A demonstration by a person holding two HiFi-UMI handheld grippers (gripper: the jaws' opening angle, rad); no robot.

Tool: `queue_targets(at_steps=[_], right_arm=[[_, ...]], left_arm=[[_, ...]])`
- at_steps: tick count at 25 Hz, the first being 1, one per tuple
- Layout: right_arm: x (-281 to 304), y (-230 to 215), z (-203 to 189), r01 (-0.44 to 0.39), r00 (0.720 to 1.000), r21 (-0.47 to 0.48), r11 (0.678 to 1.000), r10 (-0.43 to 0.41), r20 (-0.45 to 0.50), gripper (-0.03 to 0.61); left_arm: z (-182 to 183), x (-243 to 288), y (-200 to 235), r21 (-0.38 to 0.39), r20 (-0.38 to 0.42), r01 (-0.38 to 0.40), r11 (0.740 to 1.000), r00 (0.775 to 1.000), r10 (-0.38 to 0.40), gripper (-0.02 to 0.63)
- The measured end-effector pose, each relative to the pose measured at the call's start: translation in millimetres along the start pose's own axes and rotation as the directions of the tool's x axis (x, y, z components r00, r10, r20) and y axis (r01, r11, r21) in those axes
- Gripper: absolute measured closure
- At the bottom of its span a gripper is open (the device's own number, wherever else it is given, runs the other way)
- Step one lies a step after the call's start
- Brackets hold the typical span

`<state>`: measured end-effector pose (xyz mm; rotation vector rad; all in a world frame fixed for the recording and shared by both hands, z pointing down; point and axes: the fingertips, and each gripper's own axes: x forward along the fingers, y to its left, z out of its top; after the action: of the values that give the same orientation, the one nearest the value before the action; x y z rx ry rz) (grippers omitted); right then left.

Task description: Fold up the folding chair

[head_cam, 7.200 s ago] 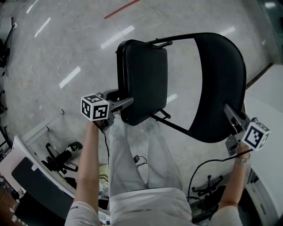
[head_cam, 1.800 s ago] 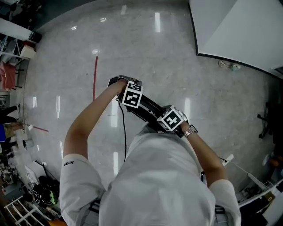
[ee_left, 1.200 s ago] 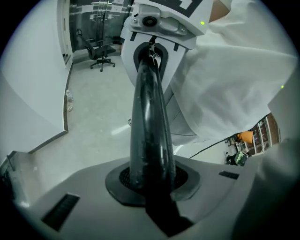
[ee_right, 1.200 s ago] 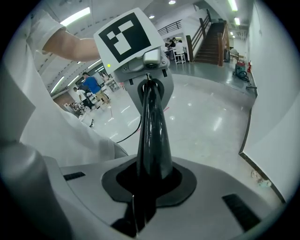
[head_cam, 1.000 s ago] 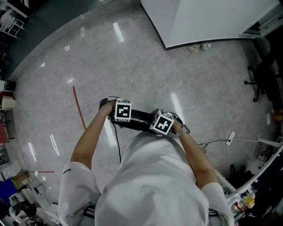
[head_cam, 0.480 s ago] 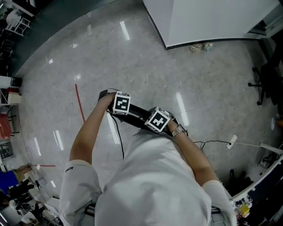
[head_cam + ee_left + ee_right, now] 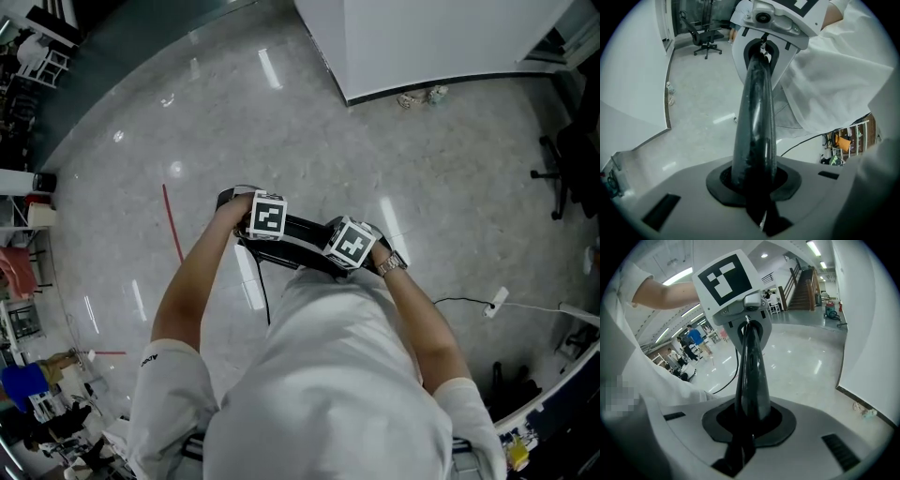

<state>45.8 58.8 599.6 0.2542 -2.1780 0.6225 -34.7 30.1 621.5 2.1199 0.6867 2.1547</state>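
- Clamping the black edge of the folding chair (image 7: 302,228), the left hand-held gripper (image 7: 757,187) has both jaws closed tight on it; the chair's rim runs straight out from between the jaws.
- Right hand-held gripper (image 7: 750,420) is the same: jaws pressed onto the chair's rim, nothing else between them.
- Each gripper view shows the other hand-held gripper at the far end of the same rim, so the two grips face each other along one edge, near together.
- In the head view the chair is folded flat and seen edge-on, a black bar slanting from upper left to lower right just in front of the person's white shirt (image 7: 328,375).
- Left marker cube (image 7: 268,217) and right marker cube (image 7: 350,243) sit on top of the bar, with a short bare stretch of chair between them.
- Watch (image 7: 392,264) on the right wrist, just beside the right cube.
- Cannot tell whether the chair's lower end touches the floor (image 7: 375,141).
- Around: red line (image 7: 172,225) on the floor left of the chair, white wall (image 7: 431,37) at the top, cable (image 7: 459,302) on the floor at the right.
- Office chair (image 7: 705,33) stands far back in the left gripper view; staircase (image 7: 801,287) and people (image 7: 693,341) are far back in the right gripper view.
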Motion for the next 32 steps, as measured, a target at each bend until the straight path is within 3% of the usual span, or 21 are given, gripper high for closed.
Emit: queue_targets(at_steps=[7,14,18,32], right_arm=[[-30,-19,-31,0.024,0.998,0.038,0.999,-0.026,0.049,0.520],[-43,-34,-17,0.057,0.997,0.028,0.998,-0.058,0.046,0.520],[-60,-54,-26,0.060,0.997,0.029,0.998,-0.062,0.048,0.520],[-94,-110,-3,0.168,0.985,0.014,0.986,-0.168,0.028,0.518]], left_arm=[[46,-13,11,0.044,-0.047,0.007,0.999,0.999,-0.005,0.540],[46,-29,30,0.044,-0.041,-0.026,0.999,0.999,0.028,0.540],[65,-37,48,0.048,-0.041,-0.048,0.998,0.998,0.050,0.540],[78,-72,114,0.128,0.027,-0.150,0.980,0.989,0.148,0.540]])
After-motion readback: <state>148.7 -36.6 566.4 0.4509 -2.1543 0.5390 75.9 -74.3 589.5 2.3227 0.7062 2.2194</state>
